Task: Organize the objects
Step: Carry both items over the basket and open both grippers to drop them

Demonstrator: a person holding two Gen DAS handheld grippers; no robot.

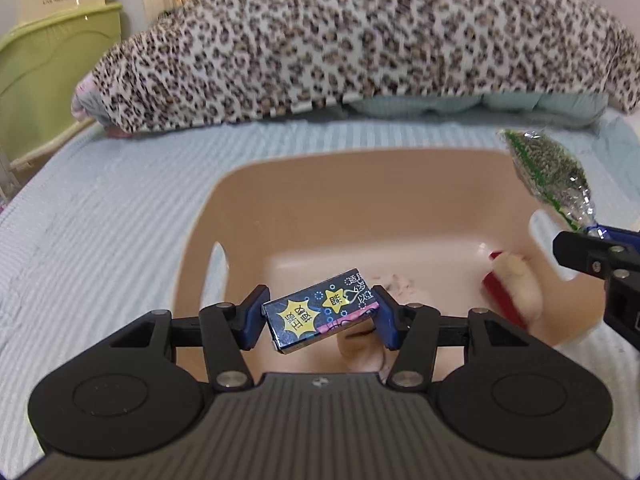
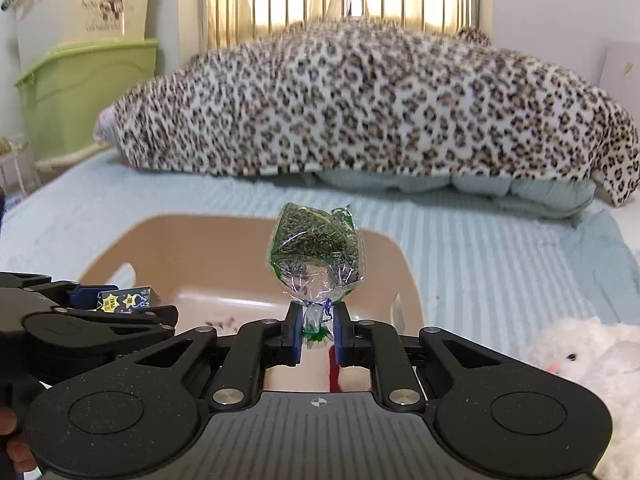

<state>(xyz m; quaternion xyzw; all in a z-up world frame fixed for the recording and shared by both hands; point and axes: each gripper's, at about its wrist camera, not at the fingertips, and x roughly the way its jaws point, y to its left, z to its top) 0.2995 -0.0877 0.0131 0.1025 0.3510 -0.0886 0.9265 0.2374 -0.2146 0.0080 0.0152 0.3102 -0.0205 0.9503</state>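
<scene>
We see the bed (image 1: 100,208) first, under a pale blue ribbed cover, with a leopard-print blanket (image 1: 340,52) heaped across its far end. To the left stand stacked storage bins (image 2: 84,80), green below and cream above; the cream one bears a dark printed motif whose lettering is too blurred for us to read.

On the bed sits a tan plastic basin (image 1: 360,192) with cut-out handles. Inside it, toward its right side, lie a red item and something pale and soft – we cannot tell what they are. A white plush toy (image 2: 588,360) lies on the bed outside the basin, to its right.

Our left claw (image 1: 320,312) hangs over the basin's near edge, clamped on a small dark box (image 1: 320,312) held tilted between the blue pads. The box carries yellow starbursts with Chinese characters, upside down to us and not legible.

Our right claw (image 2: 316,332) is closed on the twisted neck of a cellophane packet (image 2: 316,248) – green-edged, filled with dark green bits – which stands upright above the fingers, over the basin.
</scene>
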